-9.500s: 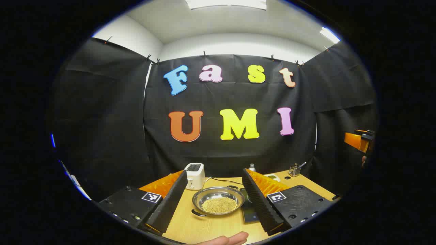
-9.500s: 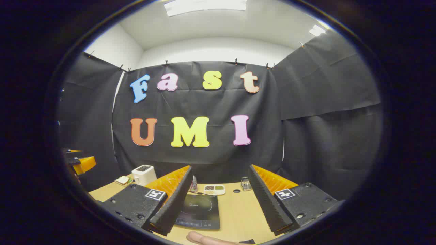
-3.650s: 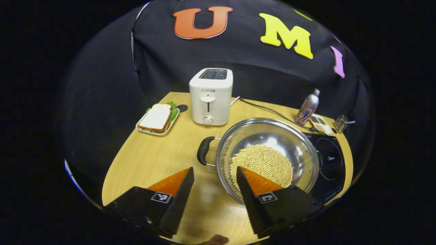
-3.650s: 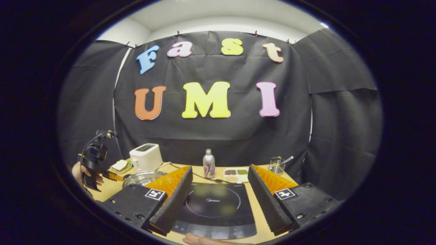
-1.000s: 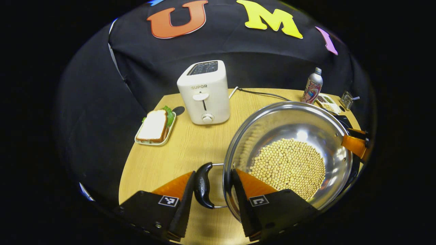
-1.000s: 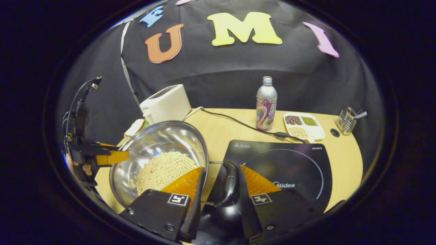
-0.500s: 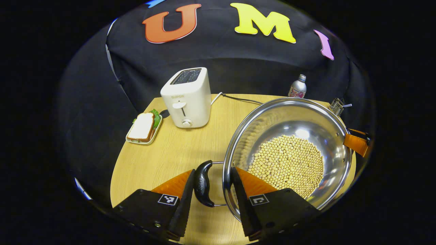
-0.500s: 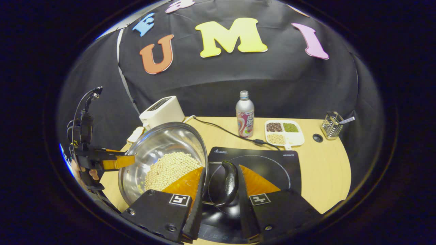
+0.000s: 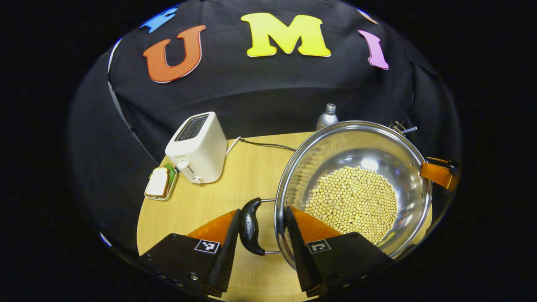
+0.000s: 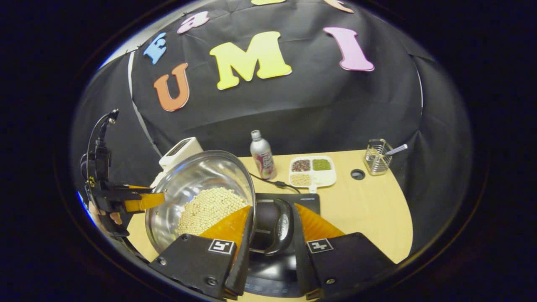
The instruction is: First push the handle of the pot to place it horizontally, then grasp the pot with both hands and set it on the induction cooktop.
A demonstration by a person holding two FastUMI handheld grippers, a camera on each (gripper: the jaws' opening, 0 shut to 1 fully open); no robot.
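Note:
A steel pot (image 9: 335,147) holding pale beans (image 9: 352,201) hangs above the wooden table (image 9: 235,176). In the left gripper view my left gripper (image 9: 260,235) is shut on the pot's black left handle (image 9: 250,226). The right gripper (image 9: 438,174) shows at the pot's far rim. In the right gripper view my right gripper (image 10: 270,230) is shut on the pot's other black handle (image 10: 282,226), with the pot (image 10: 197,176) to its left. The black induction cooktop (image 10: 308,199) lies right under that handle and the pot's near side. The left gripper (image 10: 134,201) and a hand hold the far handle.
A white toaster (image 9: 195,147) and a sandwich on a small tray (image 9: 159,184) stand at the table's left. Behind the cooktop are a metal bottle (image 10: 262,161), a divided dish of beans (image 10: 312,170), a wire holder (image 10: 377,161) and a power cable (image 10: 268,182).
Both grippers have carried the pot to the right and farther over the cooktop. The toaster and sandwich have slid left in the left gripper view. Both grips are unchanged.

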